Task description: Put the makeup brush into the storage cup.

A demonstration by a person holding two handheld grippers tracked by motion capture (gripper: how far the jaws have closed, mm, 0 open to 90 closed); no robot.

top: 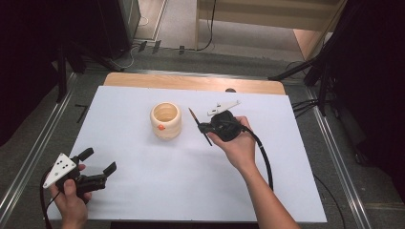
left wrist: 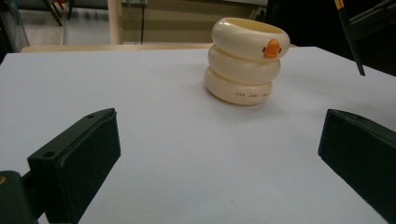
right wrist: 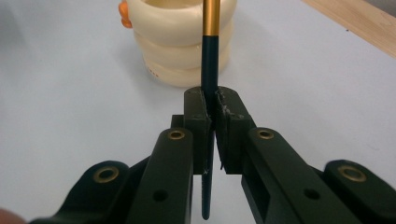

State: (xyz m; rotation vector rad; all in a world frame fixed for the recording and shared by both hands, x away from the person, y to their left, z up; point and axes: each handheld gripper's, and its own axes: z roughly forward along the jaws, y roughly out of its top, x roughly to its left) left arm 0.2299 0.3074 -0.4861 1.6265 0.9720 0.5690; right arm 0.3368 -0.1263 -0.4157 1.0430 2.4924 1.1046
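Left tongs spread wide, empty, resting low at the near left of the bench, well apart from the pot. Right tongs clamped on a brush, just right of the pot, held off the bench. Best tipped upright over the pot's mouth, then lowered straight in before letting go, to avoid knocking the rim

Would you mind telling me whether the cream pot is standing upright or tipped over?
Upright: the cream pot rests on its base on the white table, open mouth facing up, its inside looking empty from above.
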